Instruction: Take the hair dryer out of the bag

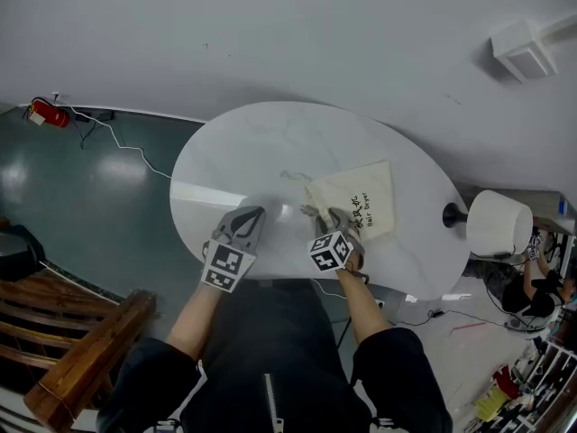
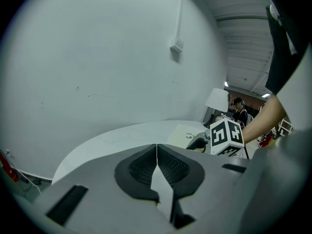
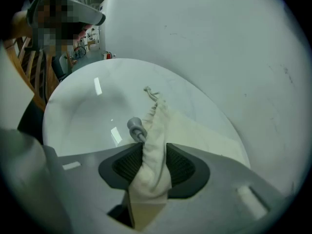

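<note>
A cream drawstring bag (image 1: 361, 201) with dark print lies on the white round table (image 1: 243, 142), its mouth toward me. My right gripper (image 3: 153, 165) is shut on the bunched cloth at the bag's mouth (image 3: 155, 130). A small grey rounded piece on a stem (image 3: 135, 126) pokes out beside that cloth; the rest of the hair dryer is hidden inside the bag. The bag's cord (image 3: 151, 92) trails on the table past the mouth. My left gripper (image 2: 157, 167) is shut and empty, over the table's near edge to the left of the right gripper (image 1: 326, 216).
A white-shaded lamp (image 1: 499, 222) on a black base stands at the table's right edge. A plain white wall rises behind the table. A wooden chair (image 1: 72, 332) stands on the floor at the lower left, and a red object with a cable (image 1: 47, 113) lies at the far left.
</note>
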`<action>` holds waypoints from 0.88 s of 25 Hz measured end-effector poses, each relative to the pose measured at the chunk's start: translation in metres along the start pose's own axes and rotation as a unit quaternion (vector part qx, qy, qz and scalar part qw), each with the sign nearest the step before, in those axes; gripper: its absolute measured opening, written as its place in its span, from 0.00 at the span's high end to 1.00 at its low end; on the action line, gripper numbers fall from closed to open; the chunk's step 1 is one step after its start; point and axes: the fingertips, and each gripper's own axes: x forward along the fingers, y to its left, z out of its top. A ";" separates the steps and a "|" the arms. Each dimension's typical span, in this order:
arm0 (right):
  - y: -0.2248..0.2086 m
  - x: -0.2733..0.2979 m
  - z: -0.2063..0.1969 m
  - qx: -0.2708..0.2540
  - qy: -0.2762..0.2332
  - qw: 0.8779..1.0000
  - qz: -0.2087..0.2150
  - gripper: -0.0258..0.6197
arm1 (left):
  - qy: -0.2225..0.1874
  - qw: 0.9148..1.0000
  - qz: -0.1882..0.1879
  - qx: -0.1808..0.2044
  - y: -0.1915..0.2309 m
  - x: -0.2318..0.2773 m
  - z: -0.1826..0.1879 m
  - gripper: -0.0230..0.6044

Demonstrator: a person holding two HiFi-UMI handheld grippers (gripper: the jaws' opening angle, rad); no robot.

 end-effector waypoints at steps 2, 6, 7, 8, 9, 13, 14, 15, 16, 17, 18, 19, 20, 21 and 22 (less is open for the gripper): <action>-0.001 0.000 -0.001 -0.007 0.009 1.000 0.001 0.75 | 0.000 1.000 0.000 0.001 -0.001 0.000 0.000 0.94; -0.001 -0.008 0.001 0.021 0.014 0.999 0.039 0.83 | 0.000 1.000 0.003 -0.001 0.001 -0.002 -0.001 0.94; -0.003 -0.011 0.000 0.033 0.011 0.998 0.047 0.86 | 0.000 1.000 0.003 -0.001 0.001 -0.003 -0.002 0.94; -0.005 -0.013 0.000 0.047 0.007 0.997 0.053 0.90 | 0.001 1.000 0.002 0.000 0.000 -0.003 -0.003 0.94; -0.007 -0.015 0.000 0.061 0.002 0.996 0.060 0.91 | 0.002 1.000 0.001 0.000 0.000 -0.002 -0.004 0.94; -0.012 -0.018 0.003 0.086 -0.013 0.993 0.077 0.92 | 0.007 1.000 -0.009 0.009 -0.006 0.004 -0.006 0.94; -0.012 -0.020 0.004 0.087 -0.016 0.993 0.077 0.92 | 0.009 1.000 -0.012 0.012 -0.008 0.006 -0.006 0.94; -0.013 -0.021 0.005 0.087 -0.020 0.993 0.076 0.92 | 0.010 1.000 -0.016 0.014 -0.011 0.008 -0.007 0.94; -0.015 -0.023 0.006 0.088 -0.025 0.993 0.075 0.92 | 0.011 1.000 -0.019 0.016 -0.013 0.010 -0.007 0.94; -0.016 -0.025 0.008 0.089 -0.031 0.993 0.075 0.92 | 0.012 1.000 -0.023 0.017 -0.015 0.012 -0.007 0.94; -0.017 -0.028 0.010 0.091 -0.036 0.992 0.074 0.92 | 0.013 0.999 -0.028 0.018 -0.018 0.014 -0.007 0.94; -0.018 -0.030 0.011 0.093 -0.040 0.992 0.074 0.92 | 0.014 0.999 -0.031 0.020 -0.021 0.015 -0.008 0.94; -0.018 -0.032 0.011 0.096 -0.042 0.992 0.074 0.92 | 0.016 0.999 -0.034 0.023 -0.023 0.017 -0.008 0.94; -0.019 -0.034 0.011 0.099 -0.044 0.991 0.074 0.92 | 0.017 0.999 -0.036 0.026 -0.026 0.019 -0.008 0.94; -0.019 -0.036 0.011 0.102 -0.046 0.991 0.075 0.92 | 0.018 0.999 -0.039 0.028 -0.028 0.021 -0.008 0.94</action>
